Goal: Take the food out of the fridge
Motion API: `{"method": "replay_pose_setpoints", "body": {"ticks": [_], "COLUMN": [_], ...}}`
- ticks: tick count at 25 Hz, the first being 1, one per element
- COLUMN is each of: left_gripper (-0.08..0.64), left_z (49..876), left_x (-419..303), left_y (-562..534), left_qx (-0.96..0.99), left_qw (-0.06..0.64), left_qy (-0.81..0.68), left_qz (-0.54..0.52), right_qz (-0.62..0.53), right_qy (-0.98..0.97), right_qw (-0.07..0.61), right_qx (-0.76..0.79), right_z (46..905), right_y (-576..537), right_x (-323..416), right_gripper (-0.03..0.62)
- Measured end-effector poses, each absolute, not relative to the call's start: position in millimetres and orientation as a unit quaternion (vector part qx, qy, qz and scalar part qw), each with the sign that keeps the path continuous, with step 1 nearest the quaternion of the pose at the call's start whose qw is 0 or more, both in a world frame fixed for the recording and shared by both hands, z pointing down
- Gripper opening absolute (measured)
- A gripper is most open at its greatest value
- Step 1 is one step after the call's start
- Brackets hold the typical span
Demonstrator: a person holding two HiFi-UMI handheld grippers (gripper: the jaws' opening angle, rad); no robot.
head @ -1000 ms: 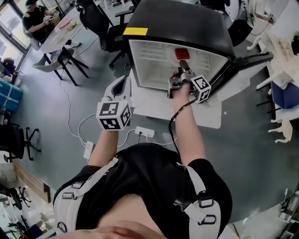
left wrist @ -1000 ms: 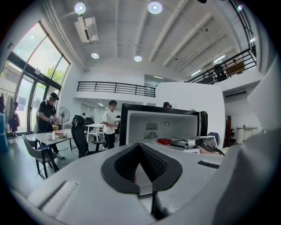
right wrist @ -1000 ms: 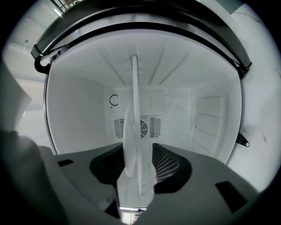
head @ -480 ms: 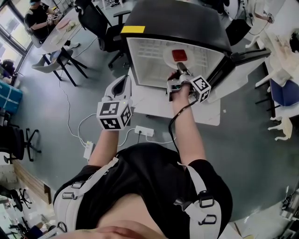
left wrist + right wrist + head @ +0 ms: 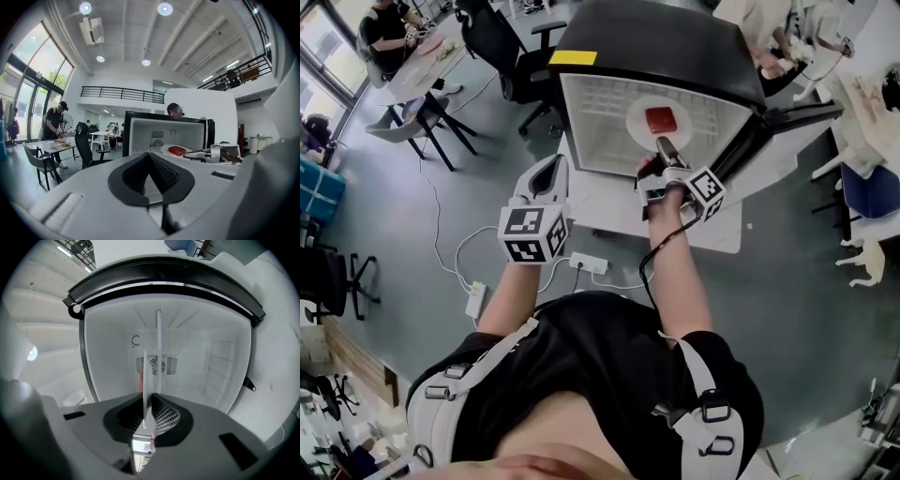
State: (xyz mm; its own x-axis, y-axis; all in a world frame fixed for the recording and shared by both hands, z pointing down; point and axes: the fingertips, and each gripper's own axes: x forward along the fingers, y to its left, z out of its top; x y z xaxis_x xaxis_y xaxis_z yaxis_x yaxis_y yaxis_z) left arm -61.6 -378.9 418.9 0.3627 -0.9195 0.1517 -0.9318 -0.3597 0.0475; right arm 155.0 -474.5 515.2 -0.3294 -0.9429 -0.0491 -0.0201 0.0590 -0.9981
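Observation:
A small black fridge [image 5: 600,103] stands open in front of me, white inside. A white plate [image 5: 636,122] carries a red piece of food [image 5: 660,118] at the fridge's opening. My right gripper [image 5: 662,145] is shut on the plate's near rim. In the right gripper view the plate [image 5: 151,380] shows edge-on, pinched between the pads at my right gripper [image 5: 149,420]. My left gripper [image 5: 546,178] hangs left of the fridge, shut and holding nothing. In the left gripper view the food [image 5: 177,150] and the fridge [image 5: 140,131] lie beyond my left gripper [image 5: 150,183].
The fridge door [image 5: 778,122] swings open to the right. The fridge rests on a white platform [image 5: 694,225]. A power strip [image 5: 591,265] with cables lies on the floor near my legs. A table [image 5: 417,66] with chairs and a person is at the far left.
My right gripper has shut on the plate's rim and drawn back toward me. The plate with the red food has slid outward with it. The left gripper has stayed put.

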Motion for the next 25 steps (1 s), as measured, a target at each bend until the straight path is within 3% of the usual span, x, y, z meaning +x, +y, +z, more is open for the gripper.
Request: {"method": "replay_pose_setpoints", "body": {"ticks": [25], "left_gripper": [-0.002], "left_z": [439], "left_x": [-53], "left_y": [-366], "left_qx": [0.836], "left_qw": [0.085], "left_qy": [-0.539], "left_qz": [0.057], "right_qz": [-0.539], "right_qy": [0.638], "right_qw": [0.396], "right_qx": [-0.382], "right_z": [476], "right_y": [-355], "right_x": [148], "right_gripper": [0.037]}}
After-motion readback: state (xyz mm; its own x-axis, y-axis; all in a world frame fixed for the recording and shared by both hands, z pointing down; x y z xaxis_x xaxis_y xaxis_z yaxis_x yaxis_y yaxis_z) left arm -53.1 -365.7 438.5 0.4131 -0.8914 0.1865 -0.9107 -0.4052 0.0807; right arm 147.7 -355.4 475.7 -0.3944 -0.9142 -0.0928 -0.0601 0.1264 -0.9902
